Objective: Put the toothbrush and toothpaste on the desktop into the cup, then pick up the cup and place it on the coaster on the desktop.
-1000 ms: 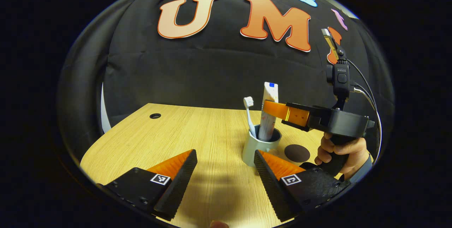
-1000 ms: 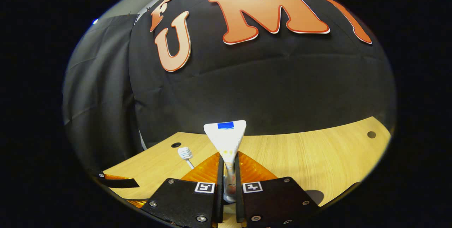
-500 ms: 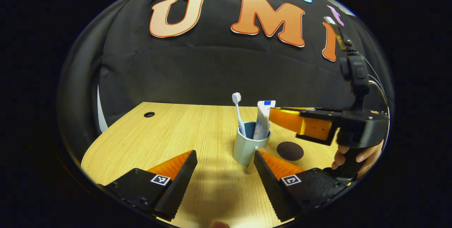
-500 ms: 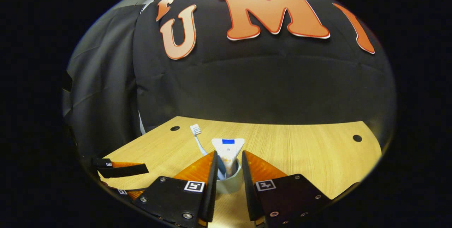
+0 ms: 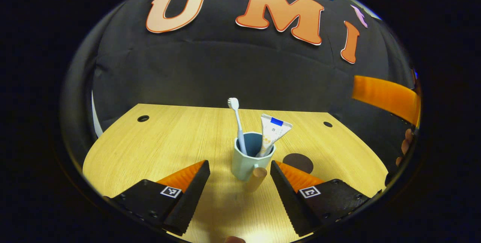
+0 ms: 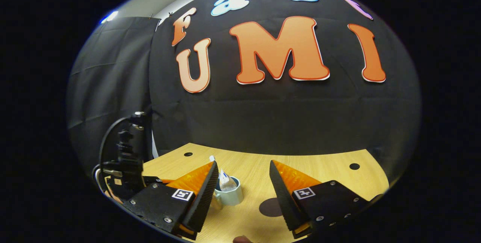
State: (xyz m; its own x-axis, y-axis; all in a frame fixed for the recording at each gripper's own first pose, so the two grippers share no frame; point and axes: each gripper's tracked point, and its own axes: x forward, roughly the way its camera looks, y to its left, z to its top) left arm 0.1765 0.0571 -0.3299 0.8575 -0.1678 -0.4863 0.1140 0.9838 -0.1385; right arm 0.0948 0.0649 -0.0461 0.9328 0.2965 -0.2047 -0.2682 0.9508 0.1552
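While the cup point(image 5: 246, 160) stands on the bench point(image 5: 169, 145), toothbrush point(image 5: 237, 122) and toothpaste point(image 5: 271, 132) lean inside it | coaster point(image 5: 298, 162) lies just beside the cup, bare | left claw point(image 5: 237, 186) gapes wide, empty, cup ahead between its fingers | right claw point(image 6: 242, 190) spread apart, empty, above the bench

Wooden desktop point(image 5: 180, 141) with cup point(image 5: 243, 164) near round dark coaster point(image 5: 298, 162).

Both grippers' black finger mounts carry small square black-and-white tags; the right gripper point(image 6: 240, 194) shows silver screws, the left gripper point(image 5: 236, 192) serrated inner edges.
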